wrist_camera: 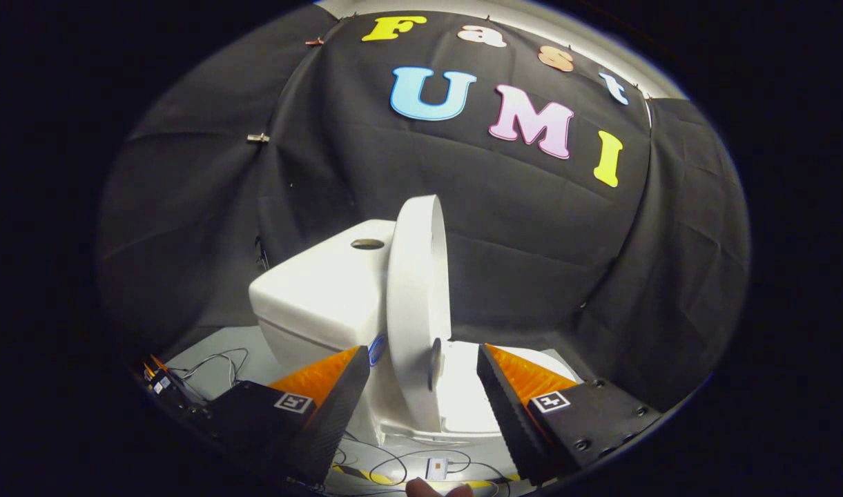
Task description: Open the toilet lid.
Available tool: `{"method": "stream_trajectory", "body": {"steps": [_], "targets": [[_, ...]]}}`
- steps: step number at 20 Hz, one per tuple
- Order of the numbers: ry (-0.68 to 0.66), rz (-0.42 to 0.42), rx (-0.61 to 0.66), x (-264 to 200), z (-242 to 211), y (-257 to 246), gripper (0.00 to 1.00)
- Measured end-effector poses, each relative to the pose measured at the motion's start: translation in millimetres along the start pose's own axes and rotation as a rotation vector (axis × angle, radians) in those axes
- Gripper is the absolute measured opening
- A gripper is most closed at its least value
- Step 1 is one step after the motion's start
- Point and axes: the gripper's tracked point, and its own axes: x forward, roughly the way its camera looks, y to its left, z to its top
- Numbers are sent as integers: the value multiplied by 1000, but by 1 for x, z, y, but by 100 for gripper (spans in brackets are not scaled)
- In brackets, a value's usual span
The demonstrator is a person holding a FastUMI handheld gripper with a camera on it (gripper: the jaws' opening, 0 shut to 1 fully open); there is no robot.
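Gripper [421, 359] fingers spread wide apart, gripping nothing; toilet lid [415, 310] standing upright just ahead between them, leaning toward tank [317, 290], flush button [367, 244] on top.

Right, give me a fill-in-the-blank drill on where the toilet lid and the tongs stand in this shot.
1. The toilet lid stands ____, raised off the bowl.
2. The tongs are ____, their fingers apart and gripping nothing.
3. The lid's lower edge sits ____ the two fingers.
4. The tank has a flush button on its ____.

Missing words: upright; open; between; top
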Motion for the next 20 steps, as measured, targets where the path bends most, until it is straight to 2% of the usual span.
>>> {"method": "stream_trajectory", "body": {"steps": [7, 14, 20], "targets": [[-59, 56, 94, -35, 47, -30, 99], [-123, 85, 117, -76, 87, -71, 99], [-210, 61, 174, -109, 121, -119, 99]]}}
